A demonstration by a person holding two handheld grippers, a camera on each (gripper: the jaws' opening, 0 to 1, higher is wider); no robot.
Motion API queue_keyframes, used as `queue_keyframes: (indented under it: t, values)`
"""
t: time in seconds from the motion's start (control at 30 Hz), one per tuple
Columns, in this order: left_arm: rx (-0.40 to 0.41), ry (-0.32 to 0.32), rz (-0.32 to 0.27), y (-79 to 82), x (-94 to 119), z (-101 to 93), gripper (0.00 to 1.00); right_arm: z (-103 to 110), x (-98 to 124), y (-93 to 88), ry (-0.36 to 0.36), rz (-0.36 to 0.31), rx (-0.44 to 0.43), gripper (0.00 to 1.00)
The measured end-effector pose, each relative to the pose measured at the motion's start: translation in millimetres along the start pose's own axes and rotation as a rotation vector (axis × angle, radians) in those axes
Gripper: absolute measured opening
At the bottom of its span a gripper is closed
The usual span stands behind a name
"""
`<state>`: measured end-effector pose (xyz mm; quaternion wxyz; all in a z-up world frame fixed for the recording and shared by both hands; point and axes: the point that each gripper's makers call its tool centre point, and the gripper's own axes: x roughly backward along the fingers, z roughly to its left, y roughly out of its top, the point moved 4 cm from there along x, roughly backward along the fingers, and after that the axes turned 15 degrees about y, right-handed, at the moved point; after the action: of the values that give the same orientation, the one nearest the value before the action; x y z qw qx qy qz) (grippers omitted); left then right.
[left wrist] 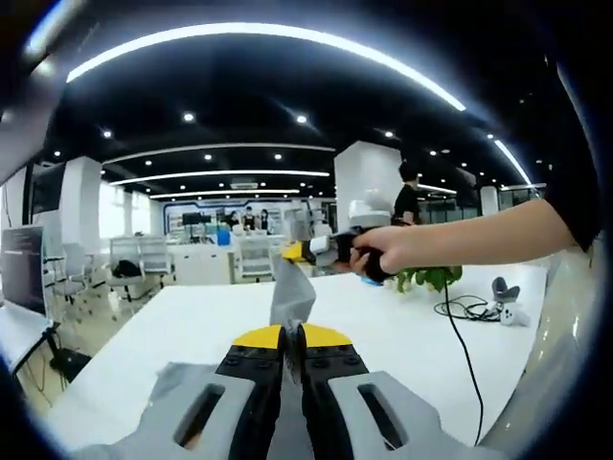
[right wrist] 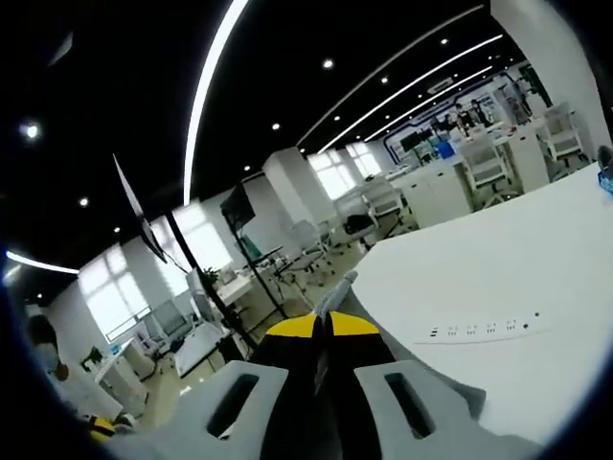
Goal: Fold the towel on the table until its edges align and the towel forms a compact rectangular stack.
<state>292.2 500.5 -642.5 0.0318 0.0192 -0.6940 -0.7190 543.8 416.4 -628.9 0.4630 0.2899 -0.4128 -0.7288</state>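
In the left gripper view, the left gripper (left wrist: 293, 335) rises from 6 o'clock with its yellow-tipped jaws pressed together on the grey towel (left wrist: 290, 292). A point of cloth stands up from the jaws toward the centre, and more of it drapes down at 7 o'clock. The white table (left wrist: 383, 335) spreads behind. At 1 o'clock from the jaws a hand (left wrist: 397, 249) holds the right gripper (left wrist: 291, 252), whose yellow tip touches the top of the raised cloth; I cannot tell how its jaws stand here. A plant (left wrist: 429, 277) and a black cable (left wrist: 462, 326) lie toward 3 o'clock.

In the right gripper view, the right gripper (right wrist: 322, 326) comes up from 6 o'clock, jaws closed on a narrow fold of towel (right wrist: 335, 290) that pokes out above the tips. A white power strip (right wrist: 484, 329) lies on the table (right wrist: 536, 249) at 4 o'clock.
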Motion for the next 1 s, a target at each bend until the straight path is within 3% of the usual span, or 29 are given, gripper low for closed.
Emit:
queue_keyframes:
  t: [0.33,0.5,0.67,0.77,0.97,1.0]
  values:
    - [0.033,0.14,0.038,-21.5,4.6,57.0,0.05,13.6,-52.7,-25.3,0.051,0.078,0.002,0.01]
    - [0.08,0.237,0.066,-46.5,3.0,92.1,0.05,13.9,-76.4,-40.5,0.063,0.112,0.016,0.01]
    - [0.099,0.309,0.091,-63.4,5.2,110.9,0.05,13.2,-99.1,-63.5,0.072,0.152,0.004,0.01]
    - [0.152,0.349,0.104,-74.3,9.2,120.7,0.05,14.2,-111.2,-75.6,0.076,0.148,-0.021,0.01]
    - [0.161,0.402,0.118,-89.3,13.6,135.2,0.05,17.9,-135.8,-95.1,0.085,0.149,-0.037,0.0]
    - [0.18,0.438,0.11,-93.8,14.6,142.5,0.05,17.4,-140.7,-100.3,0.083,0.15,-0.04,0.0]
